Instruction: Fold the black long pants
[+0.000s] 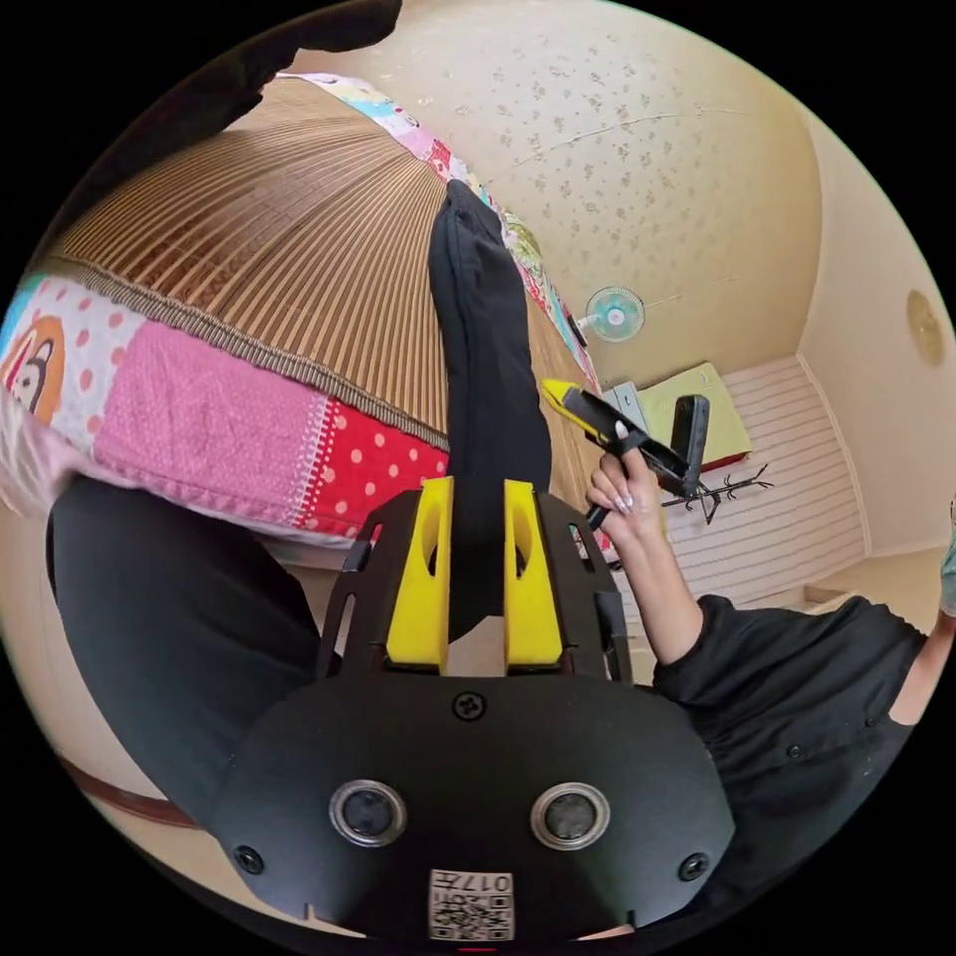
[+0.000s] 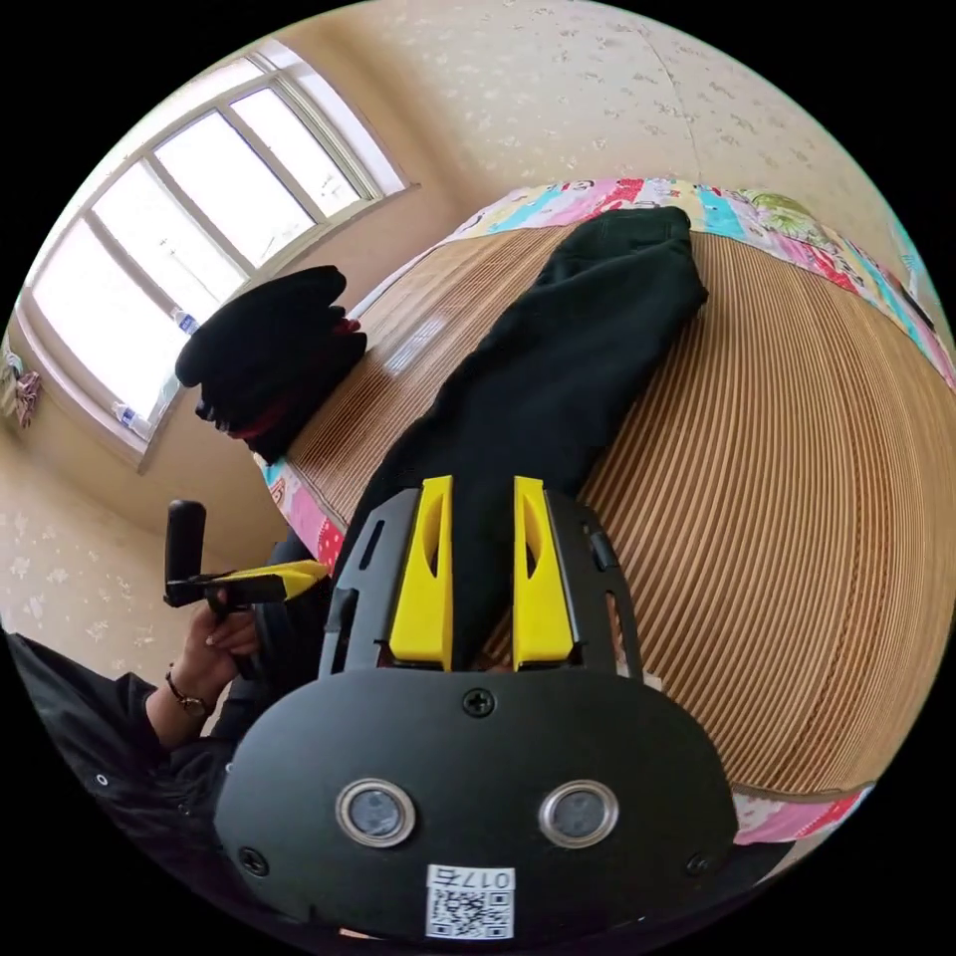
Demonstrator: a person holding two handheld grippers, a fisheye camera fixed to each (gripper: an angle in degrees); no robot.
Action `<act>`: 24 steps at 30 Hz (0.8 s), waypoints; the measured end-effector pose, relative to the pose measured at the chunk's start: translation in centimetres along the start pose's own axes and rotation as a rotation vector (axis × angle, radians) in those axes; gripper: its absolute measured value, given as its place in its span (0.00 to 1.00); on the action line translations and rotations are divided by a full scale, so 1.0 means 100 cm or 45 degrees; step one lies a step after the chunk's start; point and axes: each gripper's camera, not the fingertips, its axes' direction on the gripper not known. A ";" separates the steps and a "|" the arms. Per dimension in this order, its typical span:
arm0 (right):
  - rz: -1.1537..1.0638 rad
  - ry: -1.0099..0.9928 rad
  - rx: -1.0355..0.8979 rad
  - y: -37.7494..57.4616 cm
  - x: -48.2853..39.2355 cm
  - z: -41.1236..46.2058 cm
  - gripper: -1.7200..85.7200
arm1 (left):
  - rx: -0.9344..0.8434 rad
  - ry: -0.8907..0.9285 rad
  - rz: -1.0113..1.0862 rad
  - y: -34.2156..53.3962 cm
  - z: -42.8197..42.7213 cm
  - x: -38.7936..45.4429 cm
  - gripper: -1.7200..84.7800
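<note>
Black long pants (image 2: 558, 368) lie stretched along the bamboo mat (image 2: 797, 478) on the bed, one end by the patchwork quilt (image 2: 637, 194) at the far edge, the other end coming off the near edge. Right gripper (image 2: 479, 568): pants fabric runs up between its yellow jaws, jaws close around it, look to be pinching it. Left gripper (image 1: 474, 568): a narrow hanging part of the pants (image 1: 488, 378) sits between its jaws, jaws pinching the cloth near its lower end. Left gripper view also shows the person's hand (image 1: 627, 498) on the other gripper beside the pants. Stack of dark folded clothes (image 2: 274, 358) on the mat near the window (image 2: 189, 219), well apart from the pants.
</note>
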 end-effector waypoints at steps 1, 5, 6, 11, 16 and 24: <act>0.005 -0.027 -0.009 0.007 0.004 0.000 0.13 | -0.012 -0.003 0.008 -0.004 0.004 0.000 0.14; 0.012 -0.057 -0.044 0.033 0.016 -0.001 0.14 | -0.244 0.072 0.058 -0.024 0.055 0.009 0.14; 0.012 -0.038 -0.072 0.033 0.017 -0.005 0.14 | -0.266 0.044 0.062 -0.019 0.064 0.015 0.13; -0.003 -0.025 -0.176 0.069 0.025 -0.028 0.12 | -0.499 -0.113 0.101 0.028 0.104 0.044 0.08; 0.001 -0.061 -0.385 0.139 0.041 -0.040 0.09 | -0.928 -0.333 0.153 0.071 0.145 0.055 0.11; 0.207 -0.414 -0.034 0.150 0.136 -0.117 0.13 | -0.299 0.024 0.094 0.020 0.040 0.028 0.16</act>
